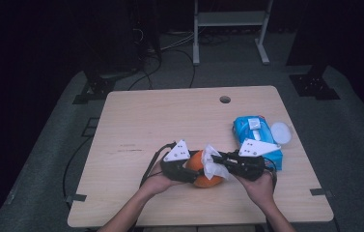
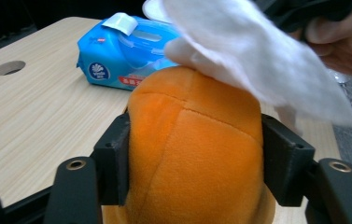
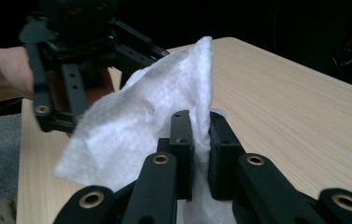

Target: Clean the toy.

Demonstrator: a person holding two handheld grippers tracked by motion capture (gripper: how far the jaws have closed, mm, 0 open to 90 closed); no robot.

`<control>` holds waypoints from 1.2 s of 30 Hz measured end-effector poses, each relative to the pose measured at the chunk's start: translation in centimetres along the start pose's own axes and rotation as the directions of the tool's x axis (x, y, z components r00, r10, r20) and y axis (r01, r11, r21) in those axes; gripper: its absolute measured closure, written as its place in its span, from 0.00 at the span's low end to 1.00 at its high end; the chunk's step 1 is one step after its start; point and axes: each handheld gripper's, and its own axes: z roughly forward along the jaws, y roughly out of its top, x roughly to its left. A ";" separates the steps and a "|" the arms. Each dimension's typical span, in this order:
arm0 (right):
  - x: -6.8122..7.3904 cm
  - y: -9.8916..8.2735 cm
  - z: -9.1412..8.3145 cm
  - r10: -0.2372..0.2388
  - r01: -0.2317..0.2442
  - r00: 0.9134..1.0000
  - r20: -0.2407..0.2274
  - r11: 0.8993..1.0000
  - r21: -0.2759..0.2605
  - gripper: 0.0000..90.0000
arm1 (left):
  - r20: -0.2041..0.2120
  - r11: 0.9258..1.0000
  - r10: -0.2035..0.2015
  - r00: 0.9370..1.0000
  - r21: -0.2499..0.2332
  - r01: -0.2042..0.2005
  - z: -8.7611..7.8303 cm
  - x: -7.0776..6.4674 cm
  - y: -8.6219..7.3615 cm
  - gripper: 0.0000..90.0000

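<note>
1. While a light wooden table (image 1: 136, 121) bears the work near its front edge, the blue plastic pack of wet wipes (image 1: 257, 137) lies just beyond; keep strokes clear of it.
2. Clamped between the left gripper (image 2: 194, 163)'s black jaws, the round orange plush toy (image 2: 194, 149) sits steady; that hold looks worth keeping firm, not crushing.
3. Pinched tight in the right gripper (image 3: 200, 140), the thin white wipe (image 3: 141, 126) drapes over the toy's top; short, light passes would likely clean best.
</note>
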 end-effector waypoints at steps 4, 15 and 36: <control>-1.1 -0.9 0.0 0.031 -0.032 0.999 0.021 0.999 0.025 0.91 | 0.043 1.000 -0.016 0.999 -0.014 0.016 0.1 0.1 0.0 0.26; -2.3 -1.7 -0.5 0.069 -0.072 0.995 0.067 0.997 0.035 0.91 | 0.040 0.997 -0.067 0.997 -0.033 0.068 0.8 1.0 -1.3 0.32; -0.9 -0.8 -1.0 -0.019 0.018 0.999 0.026 1.000 0.015 0.91 | 0.081 0.998 -0.043 0.996 -0.040 0.047 2.1 -0.2 -1.7 0.28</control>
